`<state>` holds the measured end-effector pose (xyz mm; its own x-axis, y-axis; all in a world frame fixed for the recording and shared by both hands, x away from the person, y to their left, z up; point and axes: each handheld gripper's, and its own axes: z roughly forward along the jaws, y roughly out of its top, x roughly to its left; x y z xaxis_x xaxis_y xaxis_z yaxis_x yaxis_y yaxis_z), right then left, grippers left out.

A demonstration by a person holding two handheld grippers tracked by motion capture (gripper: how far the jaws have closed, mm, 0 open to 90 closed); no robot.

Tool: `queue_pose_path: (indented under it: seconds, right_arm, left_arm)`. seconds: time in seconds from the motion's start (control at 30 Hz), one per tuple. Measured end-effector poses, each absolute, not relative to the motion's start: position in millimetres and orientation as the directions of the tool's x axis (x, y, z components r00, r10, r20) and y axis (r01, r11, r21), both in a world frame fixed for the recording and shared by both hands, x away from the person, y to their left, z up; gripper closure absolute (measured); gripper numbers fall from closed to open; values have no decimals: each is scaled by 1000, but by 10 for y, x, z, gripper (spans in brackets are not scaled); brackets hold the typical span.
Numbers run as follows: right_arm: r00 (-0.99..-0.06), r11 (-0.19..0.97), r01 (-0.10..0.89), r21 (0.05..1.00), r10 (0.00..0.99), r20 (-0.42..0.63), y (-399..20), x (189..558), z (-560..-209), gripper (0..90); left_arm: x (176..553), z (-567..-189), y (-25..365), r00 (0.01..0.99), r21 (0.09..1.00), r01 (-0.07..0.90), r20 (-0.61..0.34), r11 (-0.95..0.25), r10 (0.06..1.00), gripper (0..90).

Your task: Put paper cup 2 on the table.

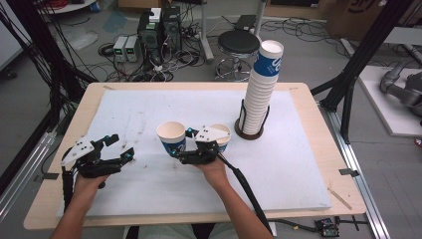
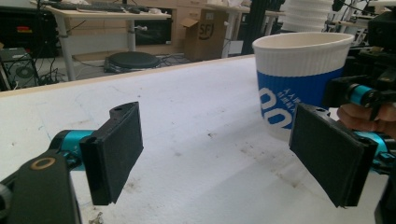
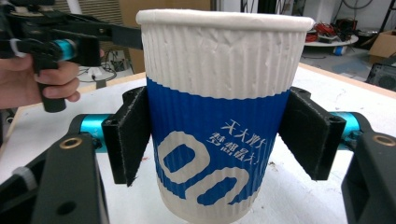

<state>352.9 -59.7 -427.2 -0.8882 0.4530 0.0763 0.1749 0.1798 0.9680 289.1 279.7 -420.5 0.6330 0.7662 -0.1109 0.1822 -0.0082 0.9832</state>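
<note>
Gripping a blue-and-white cup [image 3: 224,126] upright between its jaws, both pads pressed to the cup's sides, the right gripper [image 1: 185,147] stands on the white mat [image 1: 124,114], while the left gripper [image 1: 115,147], jaws wide and empty, hovers well apart beside it.

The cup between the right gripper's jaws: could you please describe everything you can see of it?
The cup is a ribbed paper cup, white around its rolled rim and upper wall, with a blue band below carrying white numerals and characters. It stands upright and open-topped on the white table mat, near the middle front, left of a second cup. The right gripper has a black padded jaw against each side of the blue band. It appears undented.
</note>
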Motion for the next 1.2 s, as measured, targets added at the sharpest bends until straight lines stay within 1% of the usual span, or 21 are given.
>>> queue_pose_path:
  seconds: [0.23,0.43,0.5,0.6,0.73,0.9,1.0,1.2]
  right_arm:
    - [-886,209,195,958,457,80,-487,3567,-4387,289]
    - [-877,253,238,938,471,96,-416,3603,-4507,288]
    - [-880,268,234,935,467,86,-396,3604,-4511,288]
    - [-876,285,253,925,473,94,-389,3608,-4508,287]
    - [-884,324,244,914,462,73,-369,3610,-4506,283]
    - [-878,334,287,898,466,108,-405,3618,-4484,278]
    - [-888,371,255,893,455,65,-408,3598,-4457,269]
    - [-888,410,256,875,457,46,-463,3555,-4450,239]
  left_arm:
    - [2890,-4206,2792,635,983,182,-109,-11,764,173]
    - [2889,-4206,2800,632,983,181,-111,-8,767,173]
    - [2888,-4207,2798,632,983,184,-113,-6,767,173]
    - [2890,-4208,2794,634,983,184,-112,-8,765,173]
    - [2889,-4208,2794,634,983,185,-113,-8,765,173]
    - [2893,-4208,2788,634,983,184,-112,-9,765,173]
    - [2898,-4210,2781,636,982,187,-115,-8,763,173]
    - [2904,-4211,2775,638,982,187,-113,-11,762,173]
